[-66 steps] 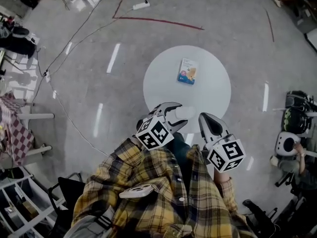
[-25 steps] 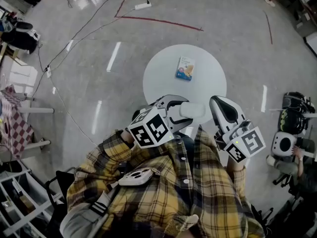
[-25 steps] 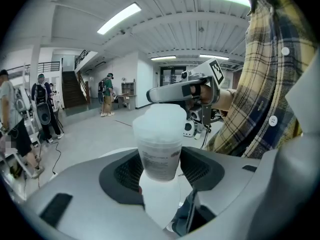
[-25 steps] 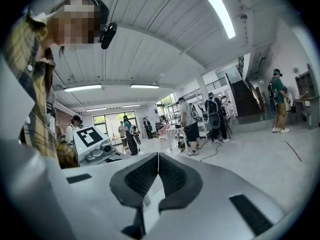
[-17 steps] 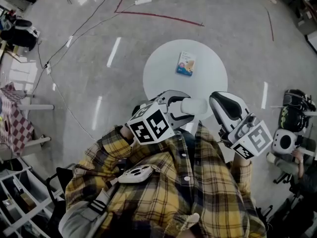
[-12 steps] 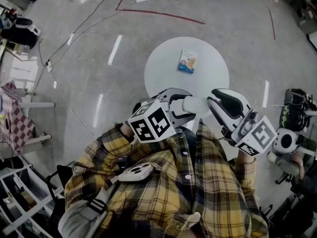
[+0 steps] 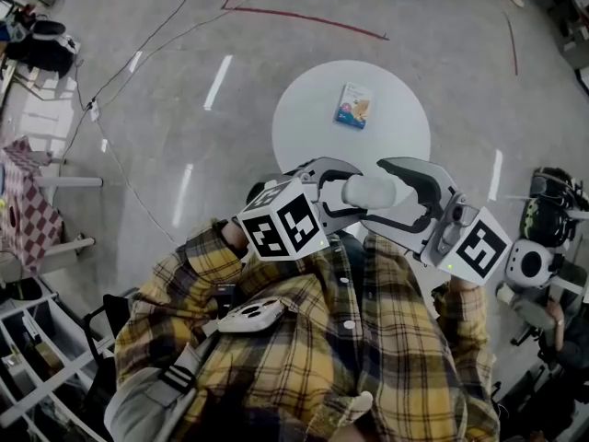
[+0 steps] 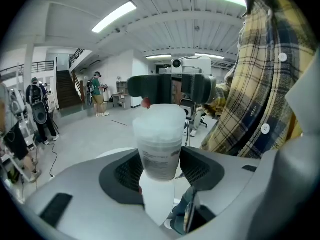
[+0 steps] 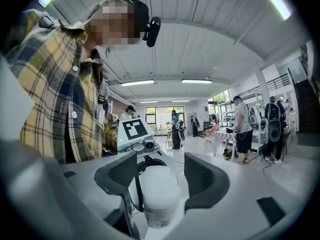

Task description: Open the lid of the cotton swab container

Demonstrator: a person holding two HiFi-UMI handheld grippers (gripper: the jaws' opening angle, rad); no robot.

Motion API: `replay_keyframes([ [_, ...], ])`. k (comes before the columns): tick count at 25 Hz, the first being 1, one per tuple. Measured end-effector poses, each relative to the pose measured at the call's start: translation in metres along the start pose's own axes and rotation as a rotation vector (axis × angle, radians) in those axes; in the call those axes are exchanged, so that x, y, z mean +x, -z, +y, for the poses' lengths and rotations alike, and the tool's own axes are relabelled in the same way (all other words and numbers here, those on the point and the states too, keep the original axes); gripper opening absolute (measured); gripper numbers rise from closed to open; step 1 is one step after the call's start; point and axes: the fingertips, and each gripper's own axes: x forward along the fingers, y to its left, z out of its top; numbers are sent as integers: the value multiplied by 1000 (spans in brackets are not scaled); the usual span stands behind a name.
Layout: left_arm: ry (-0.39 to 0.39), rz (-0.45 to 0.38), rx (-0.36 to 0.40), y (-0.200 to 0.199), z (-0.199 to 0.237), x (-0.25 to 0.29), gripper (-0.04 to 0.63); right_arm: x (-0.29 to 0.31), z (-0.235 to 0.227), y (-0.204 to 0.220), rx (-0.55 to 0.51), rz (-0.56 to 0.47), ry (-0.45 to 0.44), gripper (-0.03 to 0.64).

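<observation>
Left tongs (image 8: 160,166) clamp the cotton swab container (image 7: 373,191) round its body, in the air over the round bench's (image 7: 304,127) near edge. Right tongs (image 9: 160,179) have just been opening, jaws wide either side of its lid end, not pressing. Small packet (image 7: 352,106) lies toward the bench's far edge.

We see the cotton swab container (image 8: 159,144) as frosted, milky white, with a pale label of fine dark print. The left gripper (image 8: 161,166) is light grey with black textured pads, and its cube (image 7: 283,231) bears black-and-white square markers. The person's shirt (image 7: 322,357) is yellow plaid crossed with dark blue and pale lines. The round table (image 7: 405,127) is plain white, and the small box (image 7: 352,106) is blue, white and orange. The floor (image 7: 479,63) is glossy grey with a red line (image 7: 313,21).
</observation>
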Motion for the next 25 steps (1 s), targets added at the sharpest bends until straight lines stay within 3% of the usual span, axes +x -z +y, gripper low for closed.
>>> replay_keyframes([
  [13,47,-15,9,-15,-18,0,242,12,14,10,14,4,-84,281],
  [25,81,-28,-1,-19,-23,-1,242,15,20,12,-25,24,-71,224],
])
